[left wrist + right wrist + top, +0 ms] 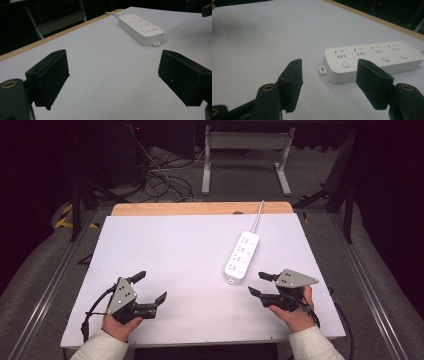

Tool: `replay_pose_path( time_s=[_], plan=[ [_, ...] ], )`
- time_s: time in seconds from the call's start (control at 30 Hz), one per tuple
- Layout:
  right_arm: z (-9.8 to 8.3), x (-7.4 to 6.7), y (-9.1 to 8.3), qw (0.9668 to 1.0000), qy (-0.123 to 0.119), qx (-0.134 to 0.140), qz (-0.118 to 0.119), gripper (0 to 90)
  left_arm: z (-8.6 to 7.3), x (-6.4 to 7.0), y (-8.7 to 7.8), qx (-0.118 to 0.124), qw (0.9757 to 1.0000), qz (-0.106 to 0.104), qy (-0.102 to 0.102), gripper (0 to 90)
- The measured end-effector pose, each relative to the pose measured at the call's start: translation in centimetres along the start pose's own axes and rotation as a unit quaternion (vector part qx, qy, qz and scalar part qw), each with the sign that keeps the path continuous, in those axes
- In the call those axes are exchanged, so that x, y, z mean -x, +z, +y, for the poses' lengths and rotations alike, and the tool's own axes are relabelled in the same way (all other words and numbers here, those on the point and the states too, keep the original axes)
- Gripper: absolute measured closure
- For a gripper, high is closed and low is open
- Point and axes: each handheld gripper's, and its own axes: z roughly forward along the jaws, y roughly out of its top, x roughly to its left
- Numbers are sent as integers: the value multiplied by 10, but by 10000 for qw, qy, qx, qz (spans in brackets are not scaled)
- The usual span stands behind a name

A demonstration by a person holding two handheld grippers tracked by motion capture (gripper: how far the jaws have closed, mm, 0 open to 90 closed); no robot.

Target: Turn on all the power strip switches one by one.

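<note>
A white power strip (242, 256) lies flat on the white desk (170, 255), right of the middle, its cord (257, 216) running off the far edge. The left claw (151, 286) sits near the desk's front left with its jaws spread wide and nothing between them. The right claw (260, 284) is just beside the strip's near end, jaws also apart and empty.

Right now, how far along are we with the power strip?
Nothing looks done yet. The power strip lies flat on the table, untouched, sockets empty. The left gripper and right gripper are both open and hold nothing; the right is nearer the strip. Any handling remains.
</note>
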Motion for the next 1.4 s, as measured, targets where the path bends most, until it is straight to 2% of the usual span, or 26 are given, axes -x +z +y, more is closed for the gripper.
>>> replay_pose_path(
  time_s=[0.1,0.27,0.47,0.63,0.77,0.9,0.93,1.0,1.13,1.33,1.4],
  plan=[
    [0,0,0,10000,16,18,16,383,0,0,-1,-11,10000,-27,-33,102],
    [2,-2,0,10000,-37,-43,53,379,1,1,-2,-7,9999,46,114,102],
    [6,-3,0,10000,-40,-59,62,410,1,0,-2,2,10000,48,57,102],
    [13,-1,1,9992,-235,-320,70,539,0,0,-3,-61,9999,115,97,102],
    [22,-1,3,9983,-252,-495,202,710,1,2,-3,-60,9998,138,130,102],
    [32,0,6,9974,-344,-614,139,881,1,2,-3,-57,9998,135,114,102],
    [34,1,7,9971,-344,-669,132,898,1,2,-4,-62,9998,142,120,102],
    [38,2,10,9966,-320,-751,90,900,0,3,-4,-72,9998,138,146,102],
    [42,6,15,9965,-189,-793,167,900,1,3,-5,-36,9998,127,128,102],
    [48,10,21,9962,-147,-851,143,900,1,2,-6,-28,9998,156,122,102],
    [50,13,23,9964,-28,-803,283,900,0,2,-6,-30,9998,165,121,102]
  ],
)
